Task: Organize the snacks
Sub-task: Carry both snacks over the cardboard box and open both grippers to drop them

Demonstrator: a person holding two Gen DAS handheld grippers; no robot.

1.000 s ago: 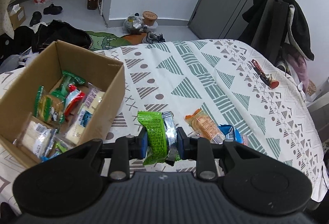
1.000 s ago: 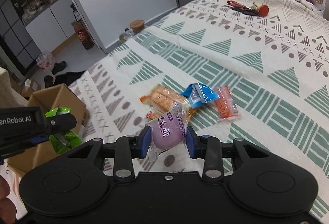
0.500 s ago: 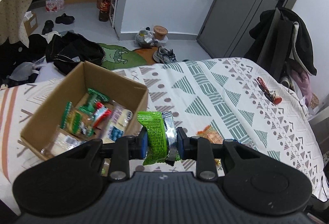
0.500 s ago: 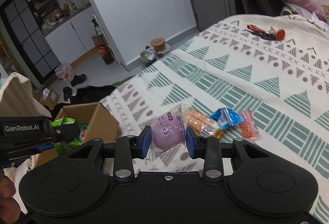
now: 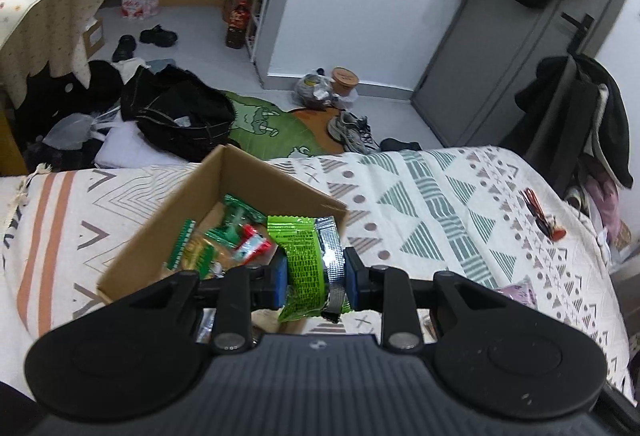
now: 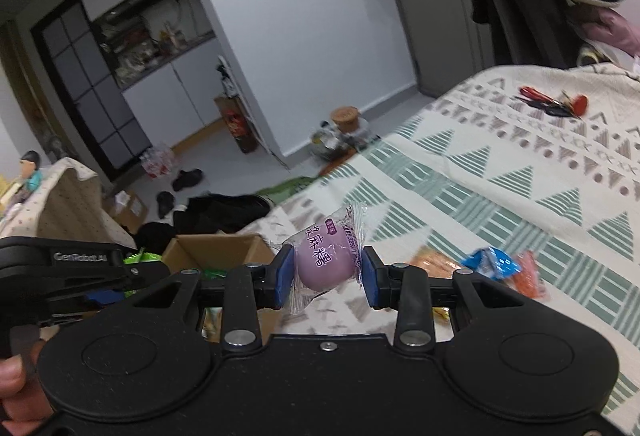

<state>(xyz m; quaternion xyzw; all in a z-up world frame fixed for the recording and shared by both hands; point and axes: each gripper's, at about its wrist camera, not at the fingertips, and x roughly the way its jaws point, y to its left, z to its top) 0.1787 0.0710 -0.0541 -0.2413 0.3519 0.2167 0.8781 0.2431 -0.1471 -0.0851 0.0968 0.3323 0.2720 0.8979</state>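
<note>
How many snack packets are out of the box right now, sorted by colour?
Green: 1, green packet clamped in the left gripper
Purple: 1, purple sweet clamped in the right gripper
Orange: 2, one, another, on the bedspread
Blue: 1, blue packet
Total: 5 that I can see clearly

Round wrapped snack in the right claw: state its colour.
Pale purple, in a clear wrapper with purple print; right wrist view shows it best.

One cardboard box; two held snack packets; perhaps three loose packets on bedspread.
</note>
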